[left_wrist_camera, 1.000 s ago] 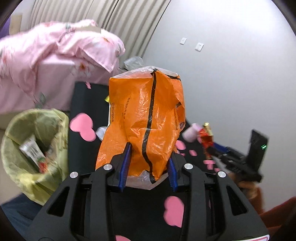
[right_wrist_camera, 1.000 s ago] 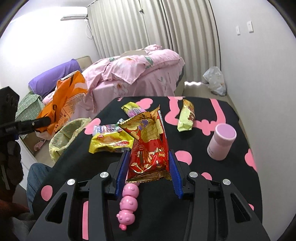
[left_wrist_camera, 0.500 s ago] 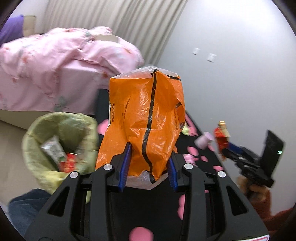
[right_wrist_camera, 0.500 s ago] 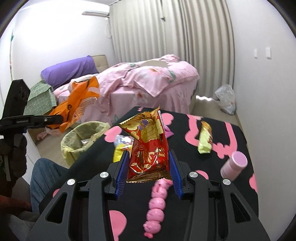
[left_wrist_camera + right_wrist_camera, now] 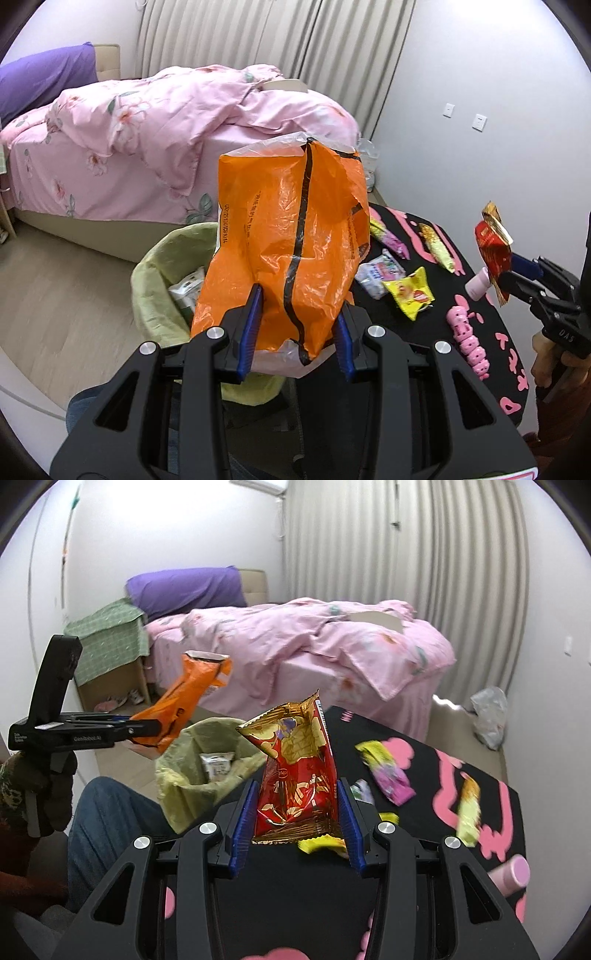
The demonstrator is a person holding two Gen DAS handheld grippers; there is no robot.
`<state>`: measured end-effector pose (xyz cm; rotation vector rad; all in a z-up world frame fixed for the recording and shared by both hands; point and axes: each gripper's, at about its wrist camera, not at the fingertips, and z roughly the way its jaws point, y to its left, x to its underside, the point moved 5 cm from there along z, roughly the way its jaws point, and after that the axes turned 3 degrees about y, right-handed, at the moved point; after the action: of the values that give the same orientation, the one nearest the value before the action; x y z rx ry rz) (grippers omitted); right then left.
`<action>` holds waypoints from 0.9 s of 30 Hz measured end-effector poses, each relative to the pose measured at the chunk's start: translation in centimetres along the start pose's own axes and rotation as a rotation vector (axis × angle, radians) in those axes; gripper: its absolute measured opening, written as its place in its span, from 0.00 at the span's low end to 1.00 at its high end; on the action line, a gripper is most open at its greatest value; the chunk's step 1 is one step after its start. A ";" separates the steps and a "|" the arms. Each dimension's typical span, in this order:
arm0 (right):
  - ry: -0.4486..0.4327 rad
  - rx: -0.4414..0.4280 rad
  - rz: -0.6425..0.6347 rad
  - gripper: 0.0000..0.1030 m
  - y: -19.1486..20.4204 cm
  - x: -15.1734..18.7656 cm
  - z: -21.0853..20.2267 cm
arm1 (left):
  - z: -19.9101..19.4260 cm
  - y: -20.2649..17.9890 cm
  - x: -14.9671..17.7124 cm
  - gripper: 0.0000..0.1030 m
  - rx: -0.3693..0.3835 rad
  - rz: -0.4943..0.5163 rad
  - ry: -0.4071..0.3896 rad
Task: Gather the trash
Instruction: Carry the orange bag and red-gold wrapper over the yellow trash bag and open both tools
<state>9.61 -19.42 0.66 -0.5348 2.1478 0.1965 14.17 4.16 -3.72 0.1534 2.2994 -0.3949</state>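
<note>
Left gripper [image 5: 297, 334] pinches the orange bag [image 5: 291, 236] above the bin [image 5: 147, 291]; right gripper [image 5: 297, 825] clamps the red wrapper [image 5: 299, 775] over the desk's [image 5: 424, 760] edge.

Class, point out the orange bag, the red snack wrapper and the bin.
orange bag [image 5: 291, 258], left wrist view, middle of its front.
red snack wrapper [image 5: 299, 779], right wrist view, printed front.
bin [image 5: 184, 794], right wrist view, liner's near wall.

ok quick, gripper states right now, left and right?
Left gripper: closed on the orange bag.
Right gripper: closed on the red snack wrapper.
</note>
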 end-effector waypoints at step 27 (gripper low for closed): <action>0.340 -0.499 -0.040 0.40 8.2 -10.5 26.8 | 11.4 6.8 2.8 0.33 -0.173 0.024 0.200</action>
<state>31.05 -0.04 -7.26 -0.9511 2.4172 0.6712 21.65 6.76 -14.70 0.1392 2.5136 -0.1729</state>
